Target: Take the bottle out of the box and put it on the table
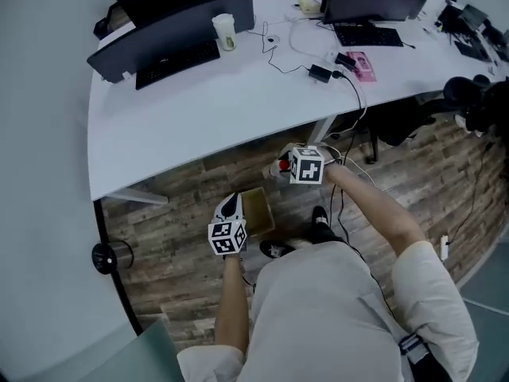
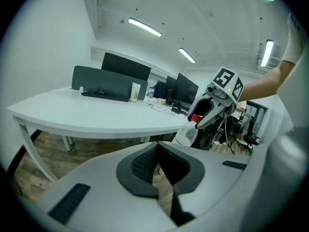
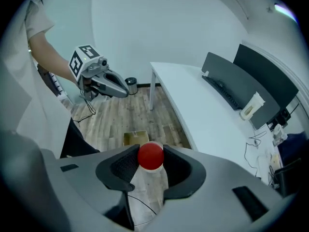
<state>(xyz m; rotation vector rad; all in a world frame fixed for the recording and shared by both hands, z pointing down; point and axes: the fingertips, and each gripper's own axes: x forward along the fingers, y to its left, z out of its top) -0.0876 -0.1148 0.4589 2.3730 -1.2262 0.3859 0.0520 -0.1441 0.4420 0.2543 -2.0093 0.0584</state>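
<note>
Here right tongs (image 3: pixel 150 168) clamp the clear plastic bottle (image 3: pixel 150 186) (round red cap (image 3: pixel 150 156)); left tongs (image 2: pixel 161 177) together, empty.

Bottle (image 3: pixel 150 180): clear plastic, red cap. It's out of the box and in the air, gripped at the cap end by the right tongs (image 3: pixel 150 161), pads on either side of the cap. It hangs cap-up, body slightly tilted (label unreadable). Box (image 1: pixel 258 208): small cardboard box, open top, sits on the wood floor just in front of the tabletop's edge. Tabletop (image 1: pixel 238 94): white, curved front; the bottle isn't on it yet.
</note>
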